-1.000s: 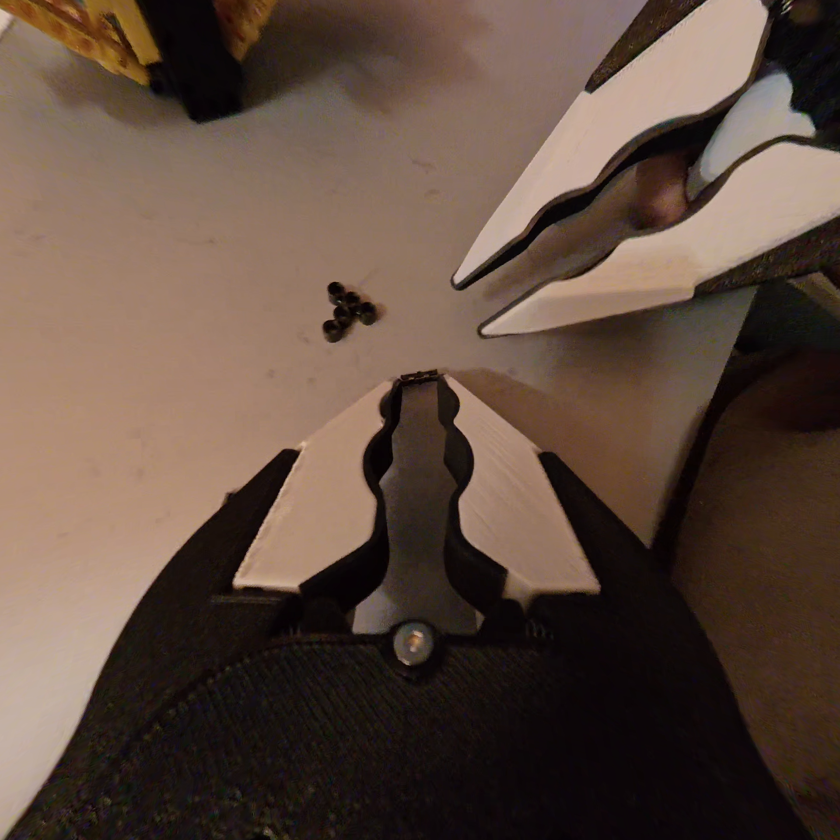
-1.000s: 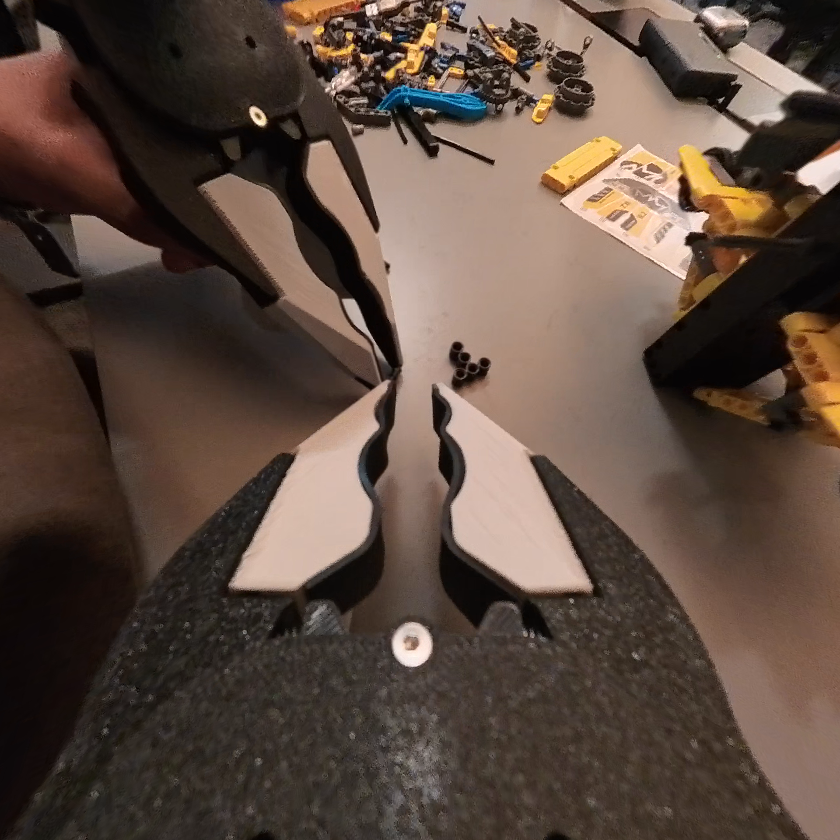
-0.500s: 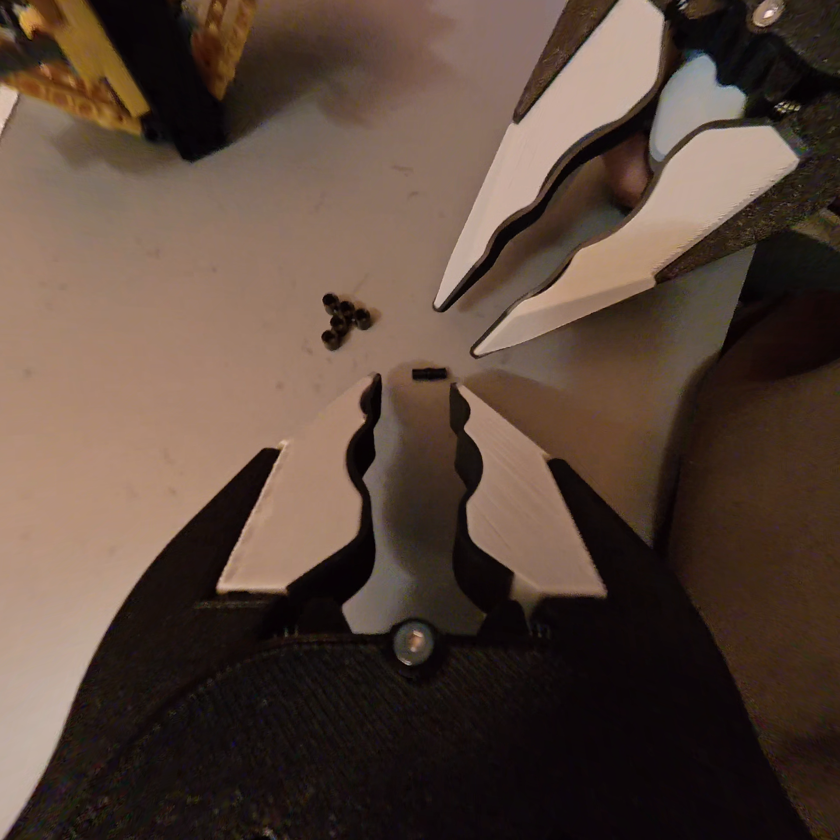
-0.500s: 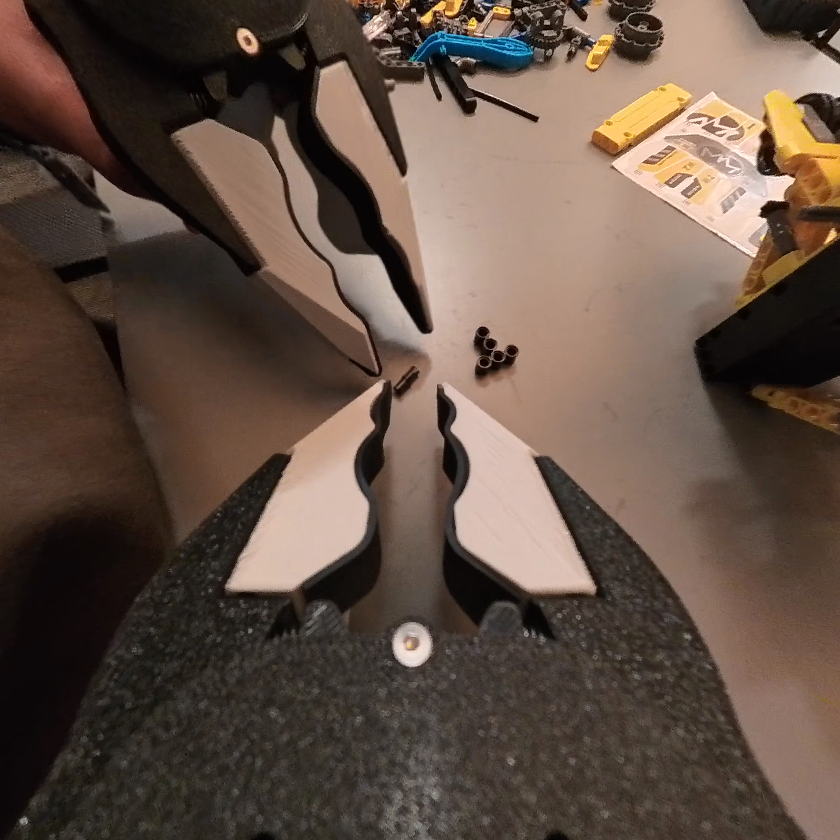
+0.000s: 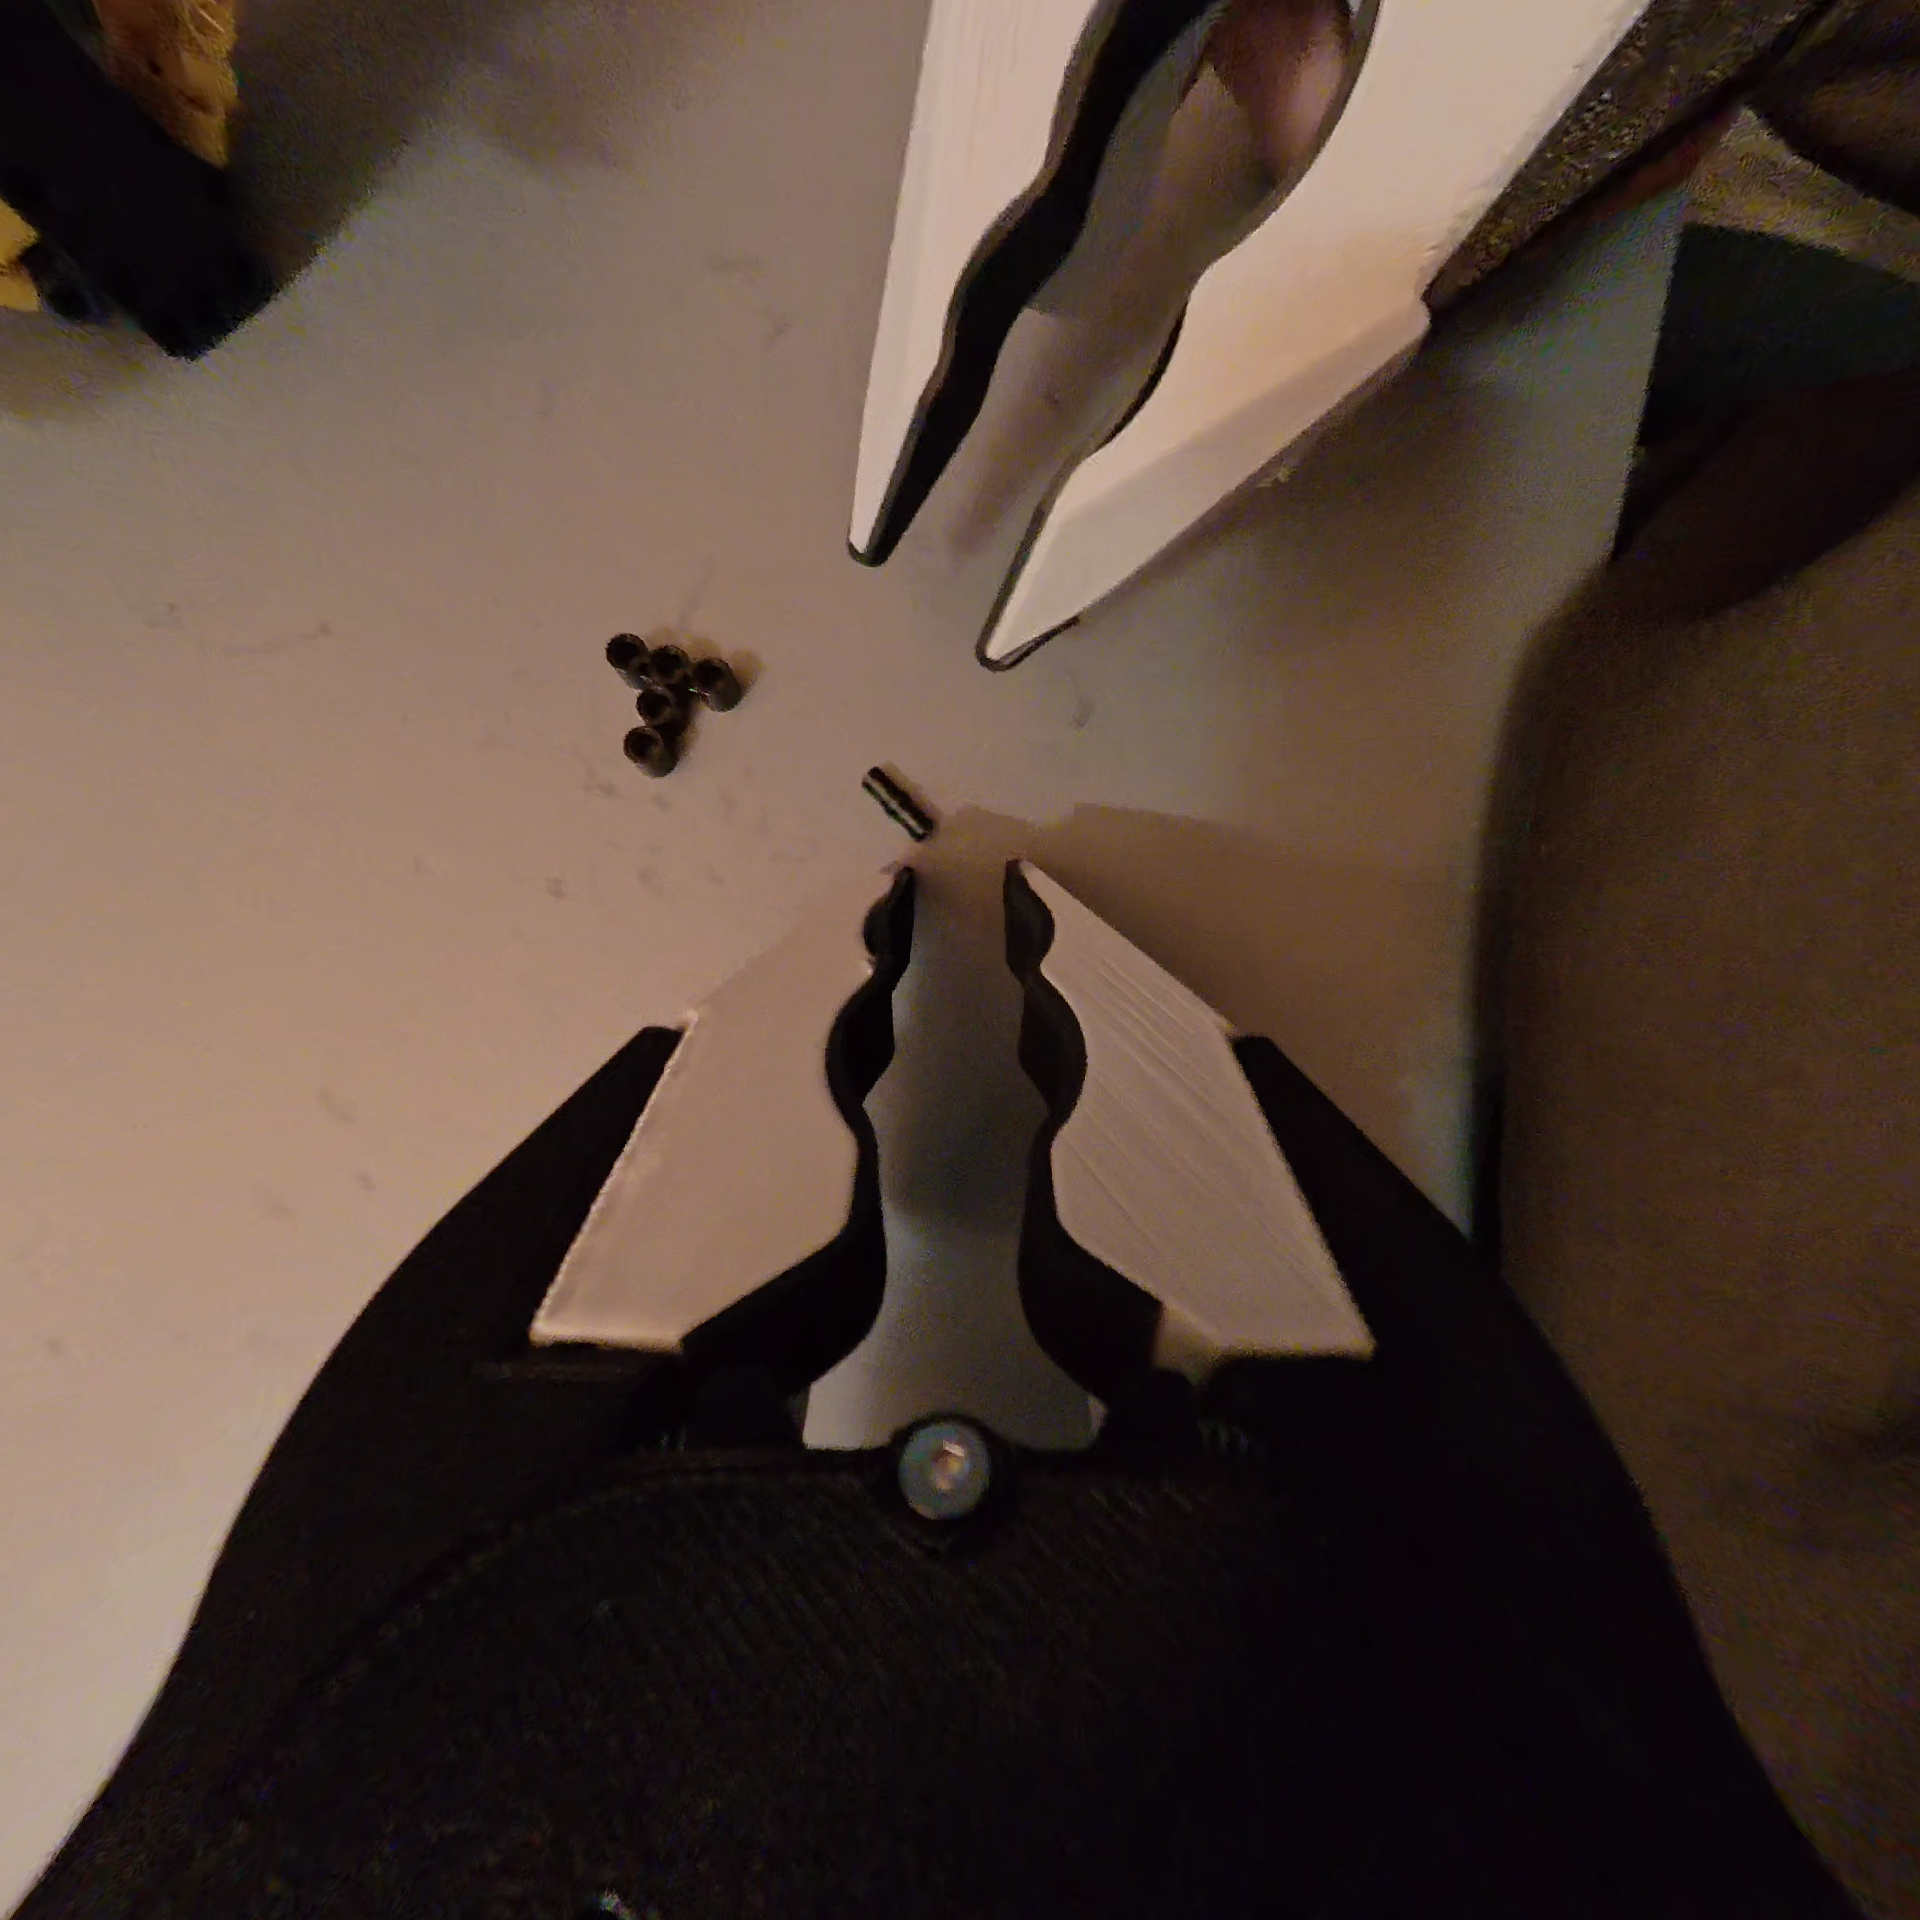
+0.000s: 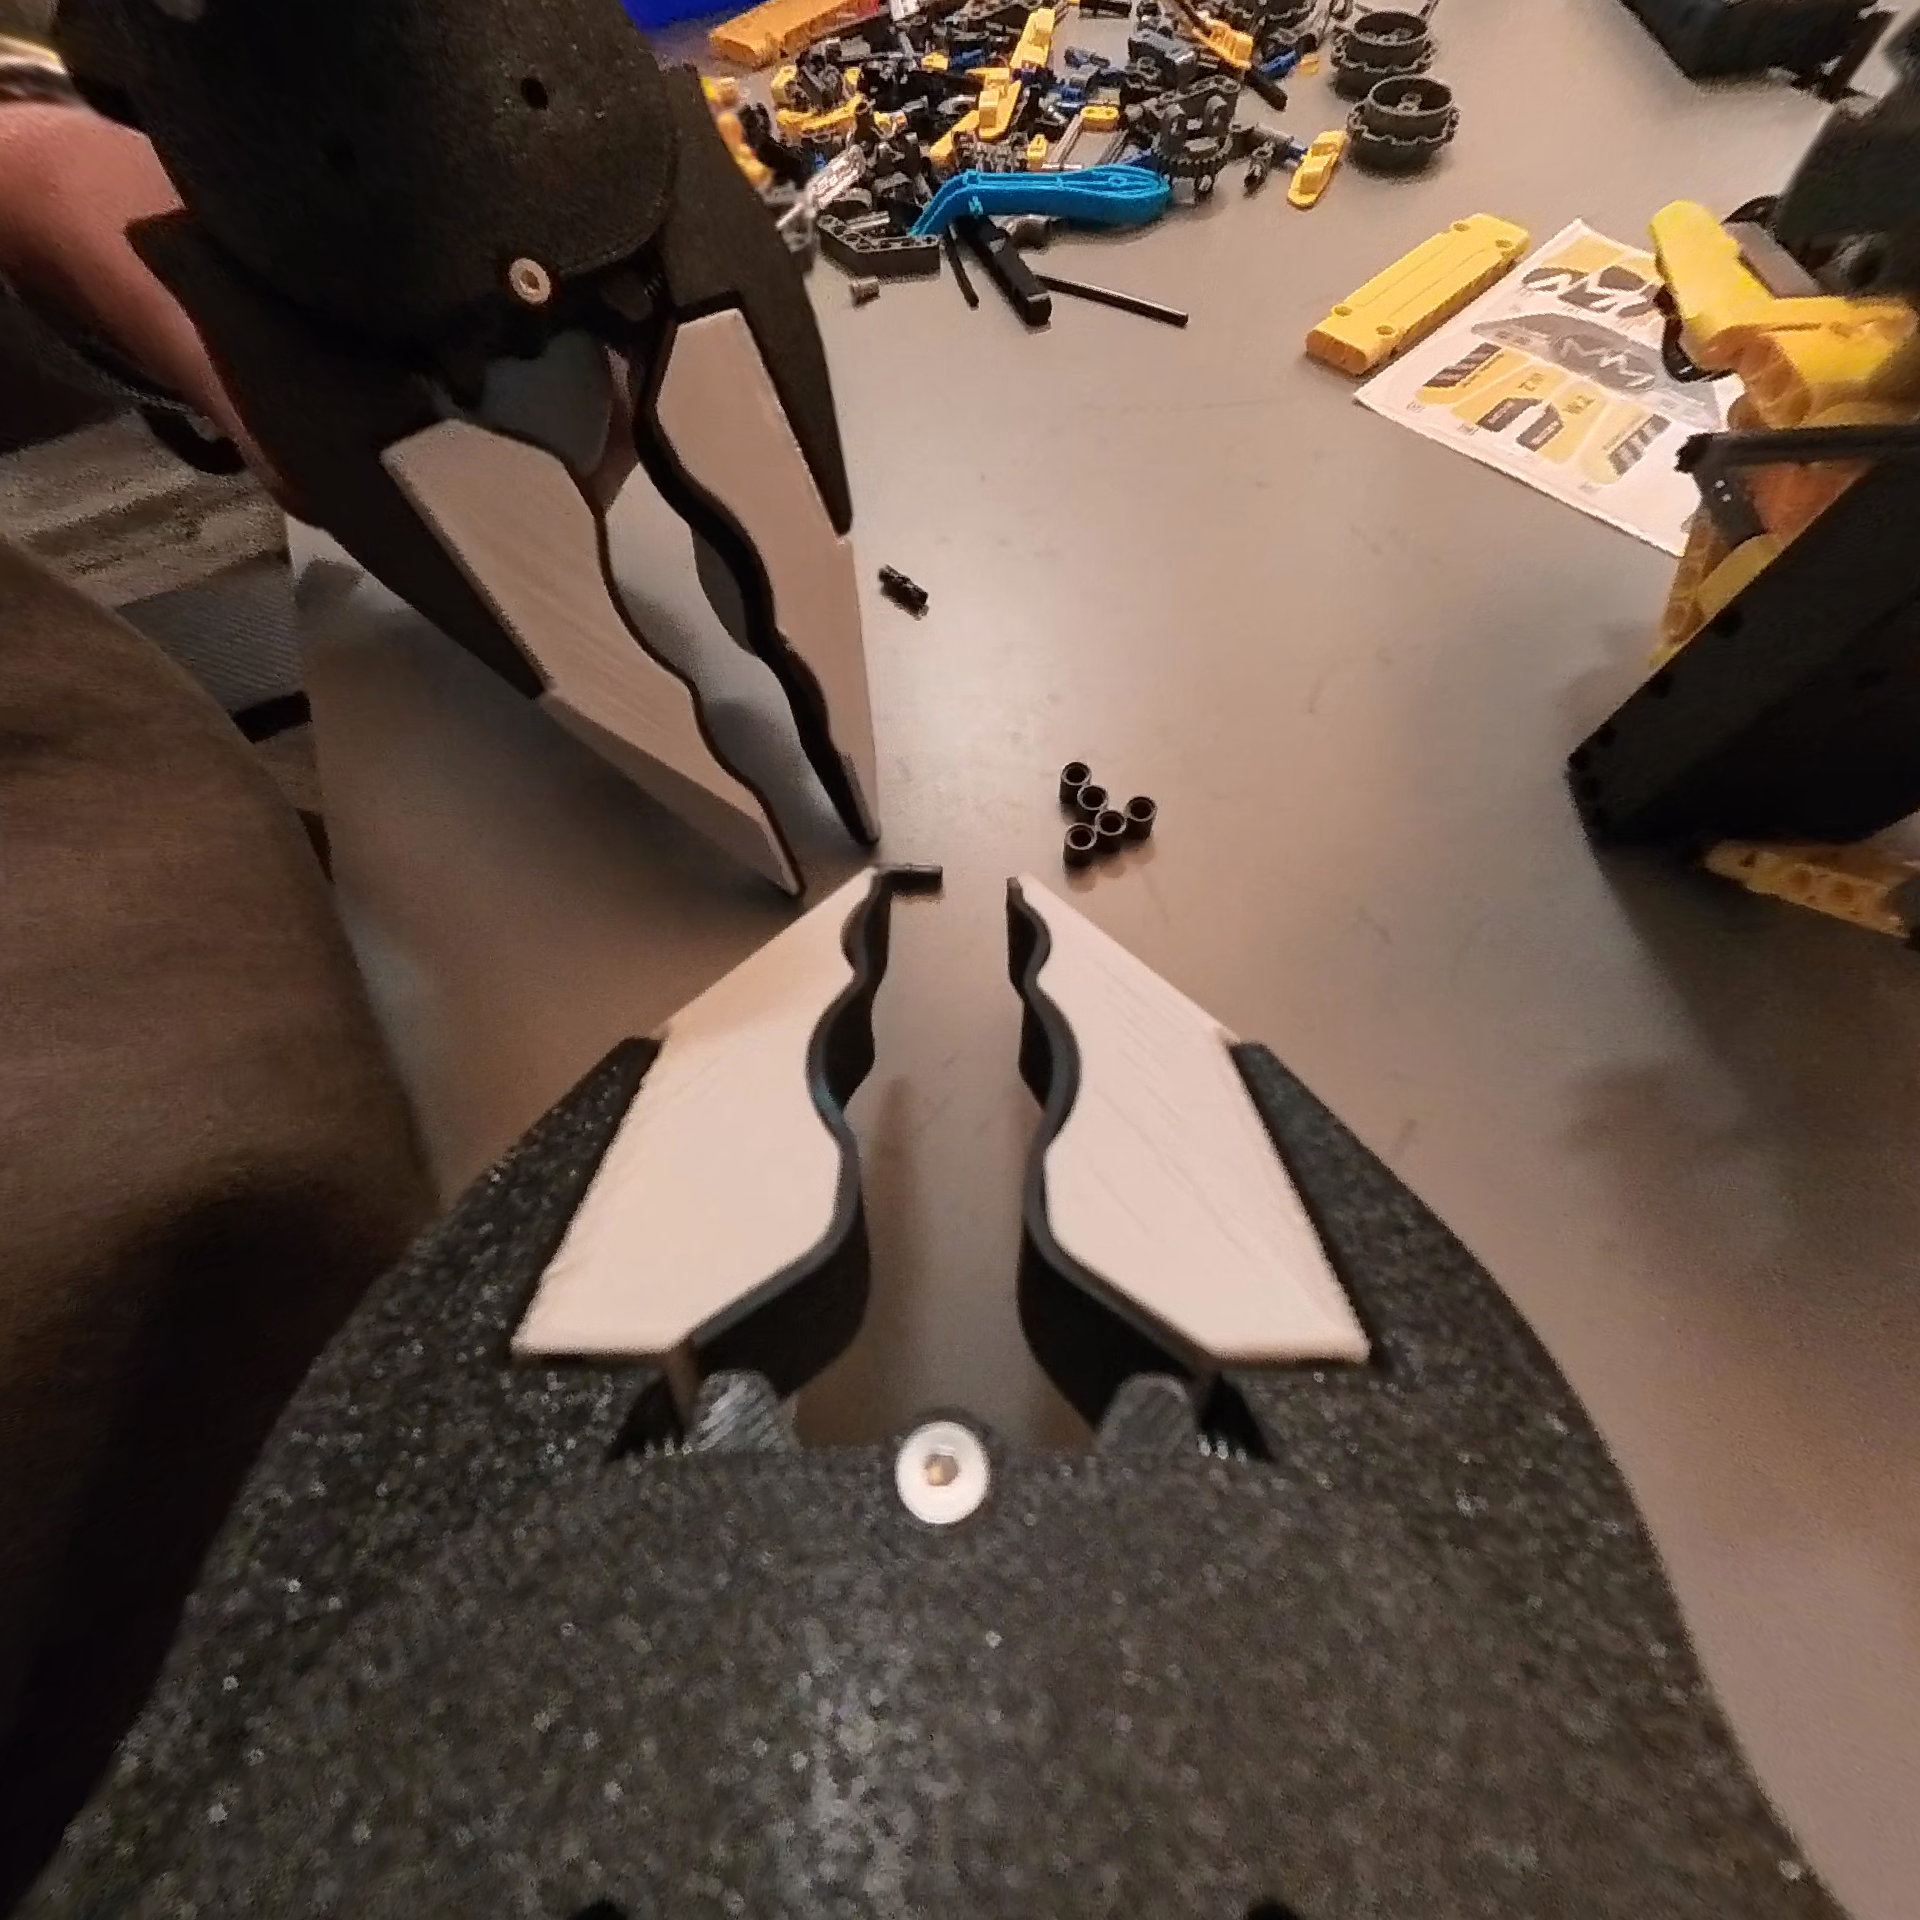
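Observation:
A small black pin (image 5: 899,805) lies on the grey table (image 5: 312,935), just ahead of my left gripper (image 5: 958,871). That gripper is open by a narrow gap and empty. My right gripper (image 5: 932,603) comes in from the top right, open and empty, its tips a little beyond the pin. In the right wrist view the pin (image 6: 914,876) lies at the left fingertip of my right gripper (image 6: 945,881); I cannot tell if they touch. The left gripper (image 6: 831,860) points down beside it. A cluster of several black bushes (image 5: 670,696) (image 6: 1107,816) lies close by.
A second black pin (image 6: 902,589) lies farther off. A yellow and black model (image 6: 1766,623) stands at the right, with a printed sheet (image 6: 1538,395) and a yellow panel (image 6: 1418,291) behind. A pile of loose parts (image 6: 1039,125) lies at the back. The table edge (image 5: 1486,935) is near. My right fingertips sit around 5 centimetres from my left ones.
The left gripper was shut on the pin, then opened and let it go. The pin now lies on the table, turned slantwise. The right gripper has swung round toward it.

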A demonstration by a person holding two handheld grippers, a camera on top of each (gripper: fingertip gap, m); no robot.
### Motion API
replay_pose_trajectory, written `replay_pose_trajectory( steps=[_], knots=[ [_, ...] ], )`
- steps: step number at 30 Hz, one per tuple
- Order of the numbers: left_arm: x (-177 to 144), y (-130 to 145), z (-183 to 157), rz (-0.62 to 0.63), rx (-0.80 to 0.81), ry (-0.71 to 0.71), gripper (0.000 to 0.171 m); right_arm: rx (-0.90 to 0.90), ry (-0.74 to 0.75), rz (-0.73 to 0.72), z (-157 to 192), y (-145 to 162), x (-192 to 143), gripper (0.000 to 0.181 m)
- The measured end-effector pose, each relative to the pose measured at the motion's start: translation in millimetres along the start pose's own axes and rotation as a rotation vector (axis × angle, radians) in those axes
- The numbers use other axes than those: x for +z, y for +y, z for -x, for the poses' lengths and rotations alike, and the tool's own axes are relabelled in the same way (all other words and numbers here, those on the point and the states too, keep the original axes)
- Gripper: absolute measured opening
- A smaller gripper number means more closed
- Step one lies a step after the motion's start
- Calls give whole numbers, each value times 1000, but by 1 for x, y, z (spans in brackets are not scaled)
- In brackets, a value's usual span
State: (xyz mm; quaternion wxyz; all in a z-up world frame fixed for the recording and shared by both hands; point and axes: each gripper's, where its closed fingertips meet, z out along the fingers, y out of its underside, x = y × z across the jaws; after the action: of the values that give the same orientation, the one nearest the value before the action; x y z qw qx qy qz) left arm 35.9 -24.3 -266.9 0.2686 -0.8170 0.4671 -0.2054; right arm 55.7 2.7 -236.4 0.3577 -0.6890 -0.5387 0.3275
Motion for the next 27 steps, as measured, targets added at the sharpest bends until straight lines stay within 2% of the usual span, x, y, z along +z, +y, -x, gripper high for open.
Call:
replay_pose_trajectory(
  steps=[7,11,15,18,21,24,27],
  knots=[
    [4,-7,6,-33,-92,-31,16,4,-6,-5,0,-1,0,22],
    [6,-7,15,-38,-91,-117,4,3,-16,-4,1,-1,0,22],
    [6,-8,14,-57,-78,-120,4,31,-54,19,3,2,2,24],
    [-1,-20,8,-147,-47,-103,3,67,-87,12,3,1,2,23],
    [-13,-39,3,-268,2,-119,2,236,-99,-36,-9,-4,-1,13],
    [-18,-45,5,-298,47,-159,2,507,-340,-124,1,-16,-9,16],
    [-18,-46,3,-312,64,-150,2,594,-430,-131,5,-17,-10,15]
  ],
)
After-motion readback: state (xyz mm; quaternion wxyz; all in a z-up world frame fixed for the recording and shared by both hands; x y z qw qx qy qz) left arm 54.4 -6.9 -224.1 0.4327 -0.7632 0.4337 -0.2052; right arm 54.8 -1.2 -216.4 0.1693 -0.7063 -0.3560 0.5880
